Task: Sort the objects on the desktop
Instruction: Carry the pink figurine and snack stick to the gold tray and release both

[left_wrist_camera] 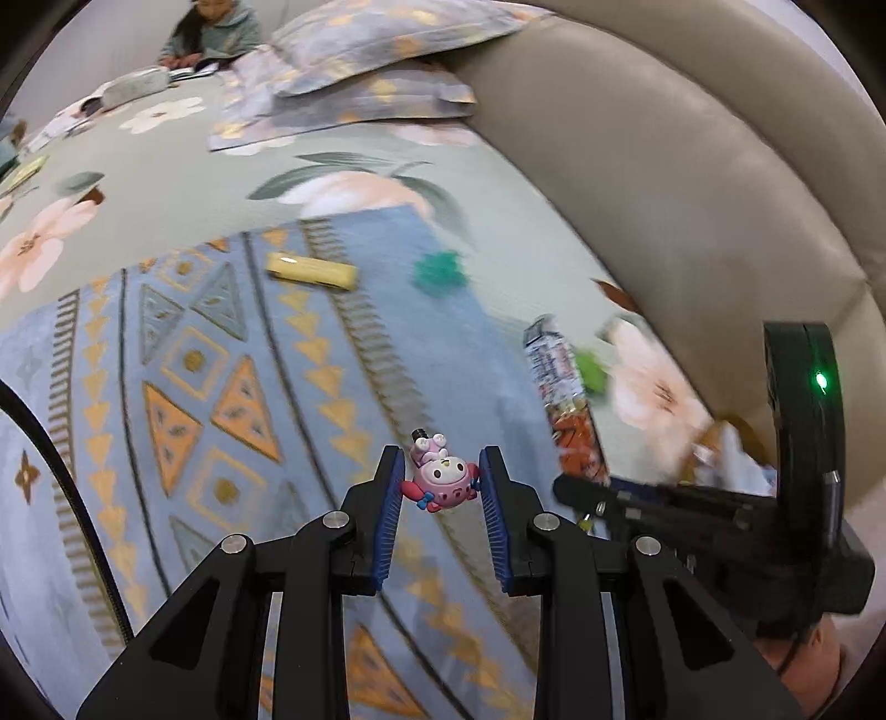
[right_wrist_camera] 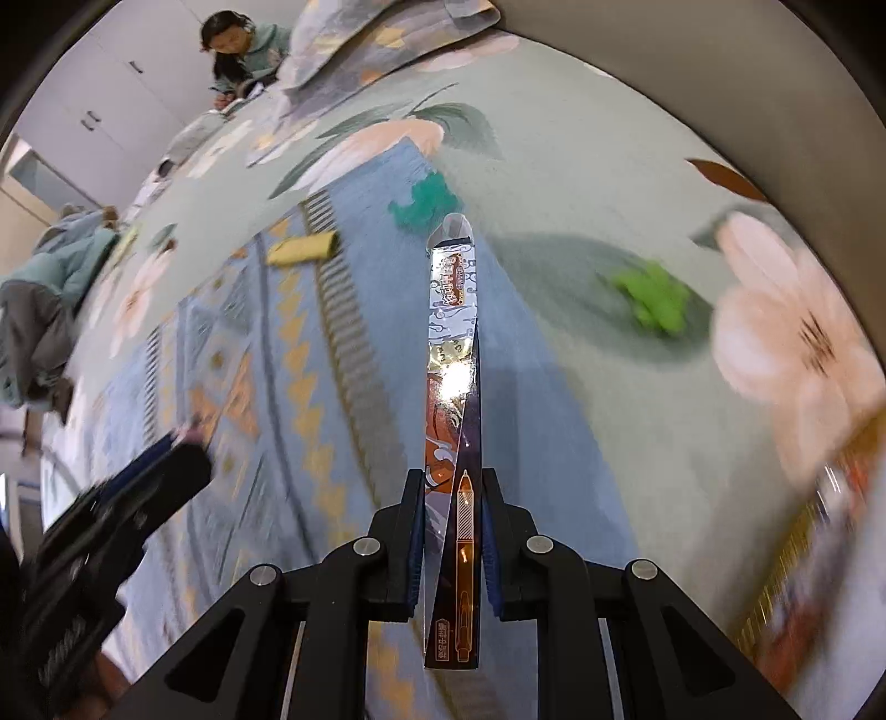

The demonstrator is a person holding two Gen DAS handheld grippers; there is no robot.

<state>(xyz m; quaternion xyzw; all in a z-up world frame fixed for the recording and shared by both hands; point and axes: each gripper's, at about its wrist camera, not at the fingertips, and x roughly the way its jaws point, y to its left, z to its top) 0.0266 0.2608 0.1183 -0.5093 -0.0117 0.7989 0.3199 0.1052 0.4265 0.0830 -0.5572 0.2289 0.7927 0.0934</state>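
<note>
My left gripper [left_wrist_camera: 442,468] is shut on a small pink cartoon-figure toy [left_wrist_camera: 442,481], held above the blue patterned mat [left_wrist_camera: 194,399]. My right gripper [right_wrist_camera: 452,487] is shut on a long narrow pen box [right_wrist_camera: 453,354] with glossy printed sides; it sticks out far ahead of the fingers, above the mat [right_wrist_camera: 310,387]. In the left wrist view the same pen box [left_wrist_camera: 559,382] and the right gripper's black body [left_wrist_camera: 720,509] show at the right. The left gripper [right_wrist_camera: 138,487] appears blurred at the left of the right wrist view.
On the mat lie a yellow bar-shaped object [left_wrist_camera: 311,271] and a teal clip-like thing [left_wrist_camera: 440,271]; a light green thing [right_wrist_camera: 653,299] lies on the floral bedsheet [right_wrist_camera: 609,166]. Pillows [left_wrist_camera: 360,50] and a padded headboard [left_wrist_camera: 664,166] stand behind. A person [left_wrist_camera: 213,30] sits at the far side.
</note>
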